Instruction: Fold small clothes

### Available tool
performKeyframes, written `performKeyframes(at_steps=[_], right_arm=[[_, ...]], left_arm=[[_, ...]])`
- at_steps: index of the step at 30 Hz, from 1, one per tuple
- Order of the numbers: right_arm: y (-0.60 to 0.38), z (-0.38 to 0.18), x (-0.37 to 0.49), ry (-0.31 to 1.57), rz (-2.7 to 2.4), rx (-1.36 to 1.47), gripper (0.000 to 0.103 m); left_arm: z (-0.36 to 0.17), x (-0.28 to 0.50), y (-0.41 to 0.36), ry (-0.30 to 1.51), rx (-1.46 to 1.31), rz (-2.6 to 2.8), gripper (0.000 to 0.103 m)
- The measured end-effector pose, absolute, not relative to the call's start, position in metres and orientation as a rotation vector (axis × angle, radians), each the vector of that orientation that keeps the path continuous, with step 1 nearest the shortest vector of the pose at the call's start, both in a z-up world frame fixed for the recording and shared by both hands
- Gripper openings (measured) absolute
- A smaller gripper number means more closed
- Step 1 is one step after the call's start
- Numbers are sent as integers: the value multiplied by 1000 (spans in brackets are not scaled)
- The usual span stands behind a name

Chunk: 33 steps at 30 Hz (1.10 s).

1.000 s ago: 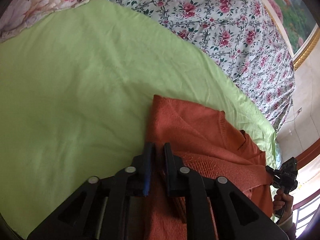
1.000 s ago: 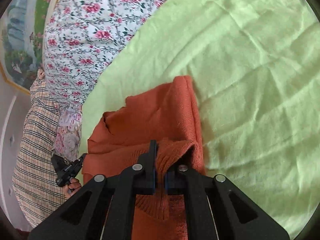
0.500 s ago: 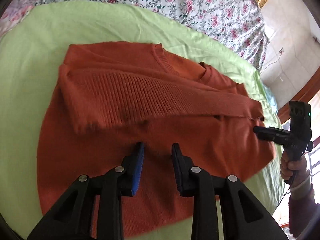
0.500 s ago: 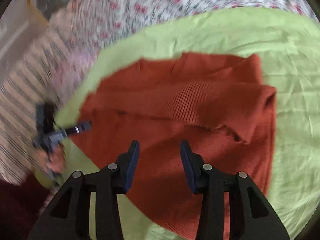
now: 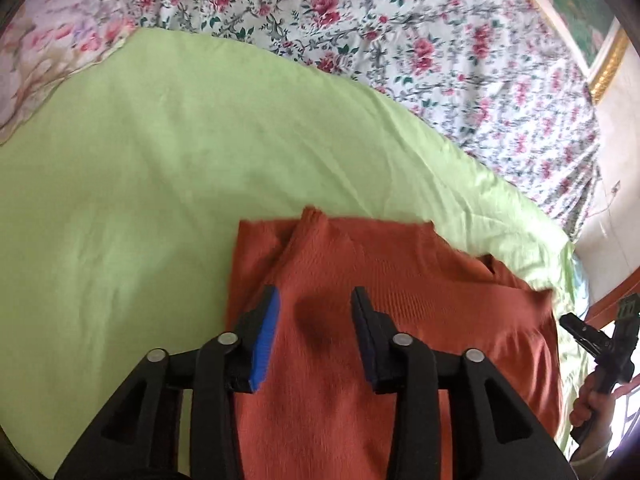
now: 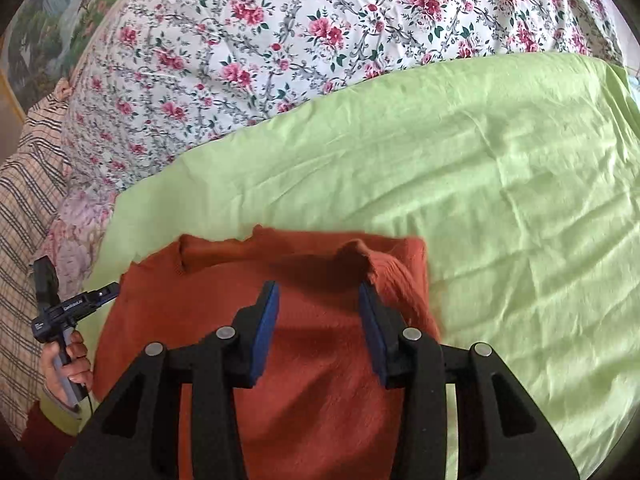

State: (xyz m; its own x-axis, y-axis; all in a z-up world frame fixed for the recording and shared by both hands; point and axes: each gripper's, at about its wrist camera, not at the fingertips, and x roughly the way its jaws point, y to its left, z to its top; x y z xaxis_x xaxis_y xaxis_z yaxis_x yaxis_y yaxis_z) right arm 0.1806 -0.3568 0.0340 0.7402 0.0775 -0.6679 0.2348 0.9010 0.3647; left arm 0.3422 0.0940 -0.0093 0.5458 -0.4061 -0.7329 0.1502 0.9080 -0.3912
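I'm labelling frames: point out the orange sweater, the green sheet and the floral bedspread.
orange sweater (image 5: 400, 280): left wrist view, knitted body.
green sheet (image 6: 480, 160): right wrist view, bare wrinkled middle.
floral bedspread (image 6: 280, 40): right wrist view, rose print.

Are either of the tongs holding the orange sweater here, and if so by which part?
Neither. The left tongs are opening and the right tongs closing slightly, both empty above the orange sweater.

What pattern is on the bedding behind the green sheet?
White bedding with pink roses; clearest in the right wrist view.
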Motion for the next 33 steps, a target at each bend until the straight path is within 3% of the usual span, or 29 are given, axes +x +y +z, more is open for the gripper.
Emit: performKeyframes(at_steps=[15,21,26,33], right_arm=[[-305,1,64,731,-64,567,43],[-291,-10,28,725,-69,615,43],[-281,-6,20,723,-56,614,44],[-261,1,25,721,1,588,47]], left_arm=[[-24,143,132,970,-470,-391,50],[-43,119,132,1027,-530,-404,55],[-50,118,128,1030,-630,-418,70],[-59,139,129,1001,-789,-386,79]])
